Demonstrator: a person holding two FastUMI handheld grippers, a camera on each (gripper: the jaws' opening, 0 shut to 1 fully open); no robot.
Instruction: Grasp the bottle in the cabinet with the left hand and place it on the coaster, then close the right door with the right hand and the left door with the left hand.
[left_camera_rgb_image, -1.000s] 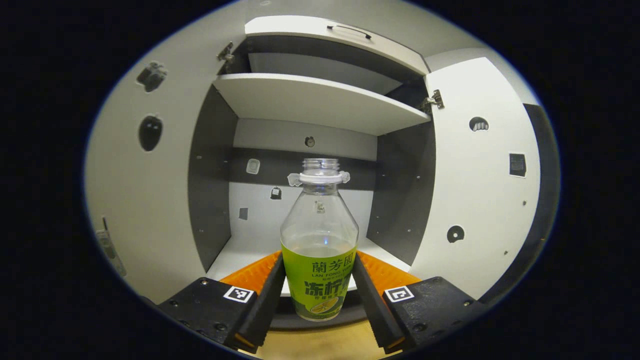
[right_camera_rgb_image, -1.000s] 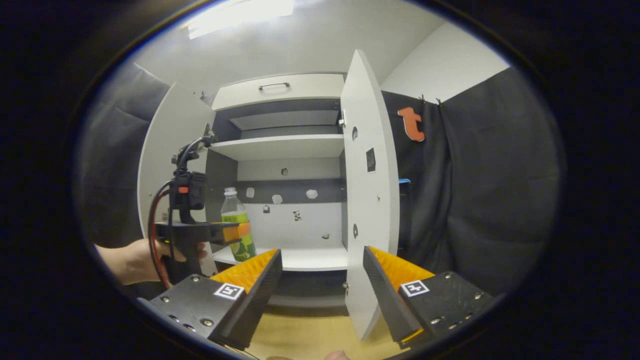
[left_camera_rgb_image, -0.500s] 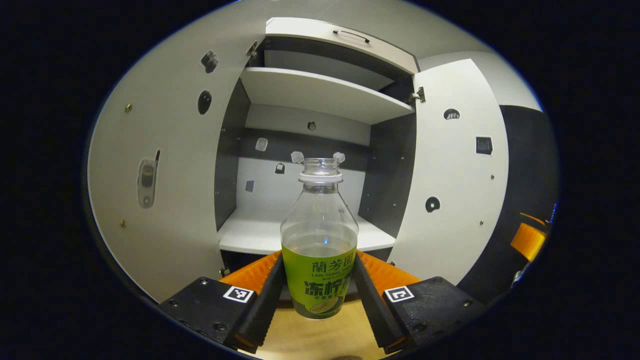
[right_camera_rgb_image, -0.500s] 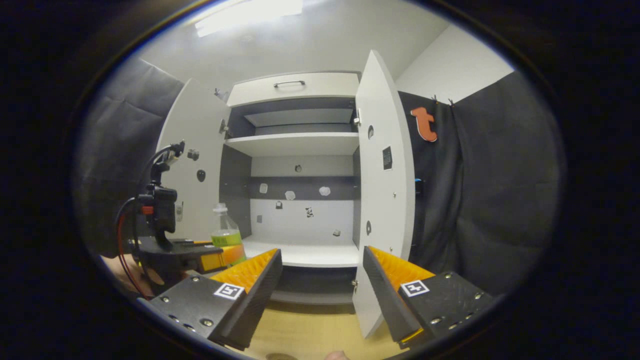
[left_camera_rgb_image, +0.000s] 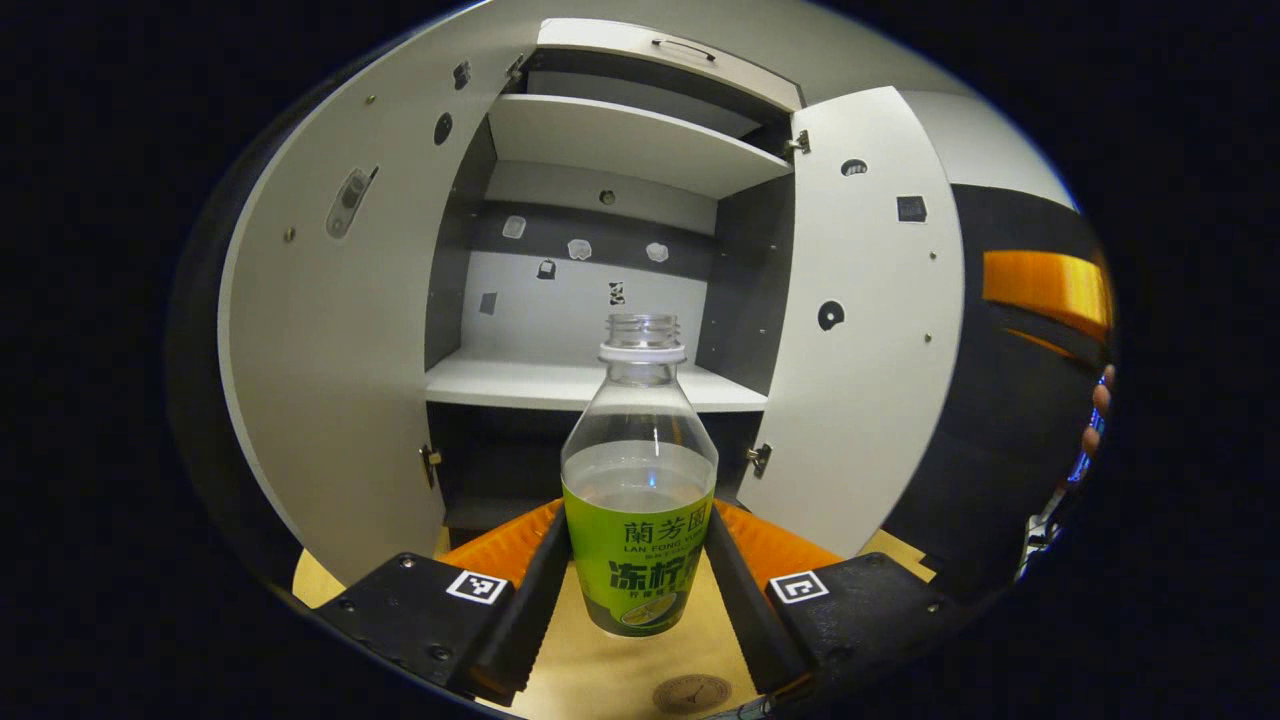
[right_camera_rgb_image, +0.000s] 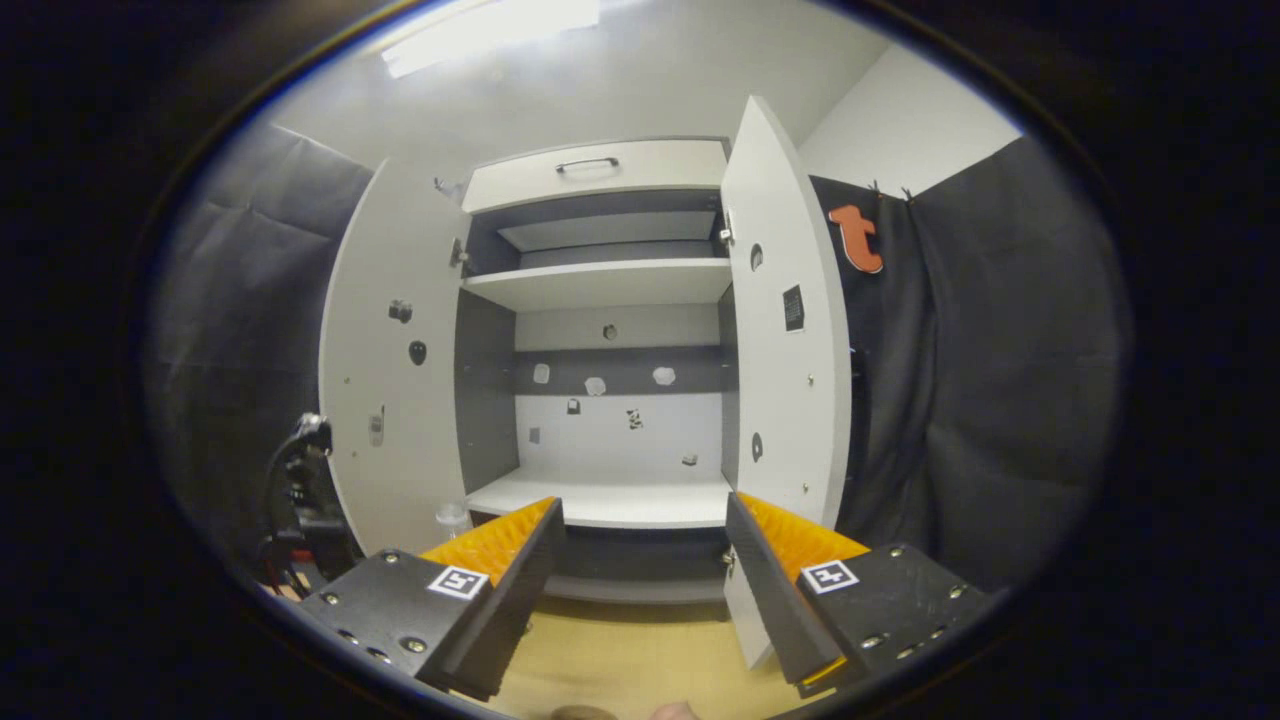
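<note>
Bottle (left_camera_rgb_image: 639, 500) lowered, out of cabinet (right_camera_rgb_image: 600, 290), left fingers (left_camera_rgb_image: 535, 580) clamping; right fingers (right_camera_rgb_image: 520, 560) wide.

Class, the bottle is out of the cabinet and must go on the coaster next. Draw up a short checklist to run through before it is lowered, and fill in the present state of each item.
1. Left gripper jaws press both sides of the bottle: ok.
2. Bottle upright, liquid level: ok.
3. Bottle has no cap, so tilting could spill it: not ok, keep it vertical.
4. Bottle clear of the cabinet shelf and both open doors: ok.
5. Coaster located on the table, below and nearer than the bottle: ok; whether the bottle is centred over it: cannot tell.
6. Right gripper open and free for the right door: ok.
</note>
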